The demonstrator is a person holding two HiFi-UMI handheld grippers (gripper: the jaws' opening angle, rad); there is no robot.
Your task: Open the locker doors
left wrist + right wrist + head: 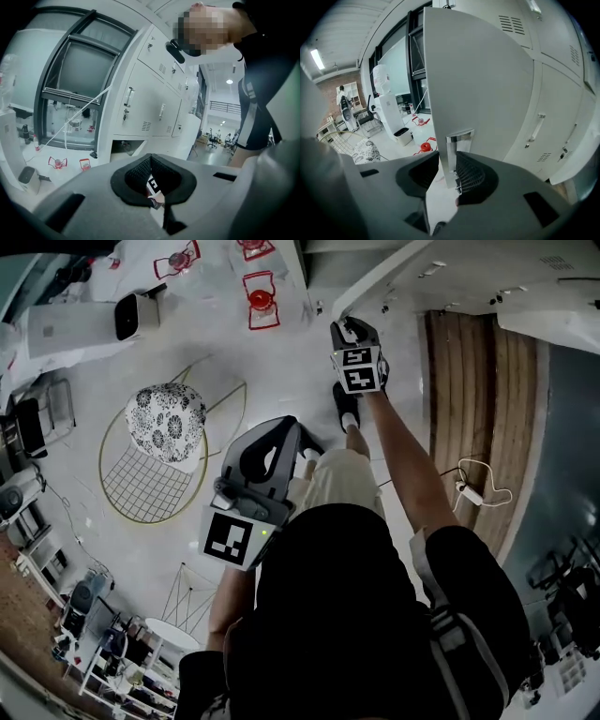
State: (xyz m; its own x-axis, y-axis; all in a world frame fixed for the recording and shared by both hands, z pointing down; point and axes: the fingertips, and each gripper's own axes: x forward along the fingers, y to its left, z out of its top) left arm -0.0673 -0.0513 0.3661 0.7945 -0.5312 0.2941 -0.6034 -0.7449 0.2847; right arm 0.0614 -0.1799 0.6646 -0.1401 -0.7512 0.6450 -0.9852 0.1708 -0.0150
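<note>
Right tool [448, 158] on handle [453, 145], locker door [478, 84] open

Open-plan office, white metal lockers [150, 110], distant desks [213, 139], glass partition [79, 65]

Floral cushion [167, 420] on a wire chair [141, 488] — red stands [261, 299] (floor-level) beyond.

My right gripper [447, 165]: grey shell, blk ribbed pads; its cube [358, 369] has blk-on-wht squares. The locker door [478, 84] is plain wht, handle [453, 154] shiny silver. Left of head view: cushion [167, 420] wht w/ blk floral print, wire chair [141, 486] gold. Top centre: red stands [260, 298]. Right side: wood flooring [478, 409], brown stripes. My top [347, 615] blk.
</note>
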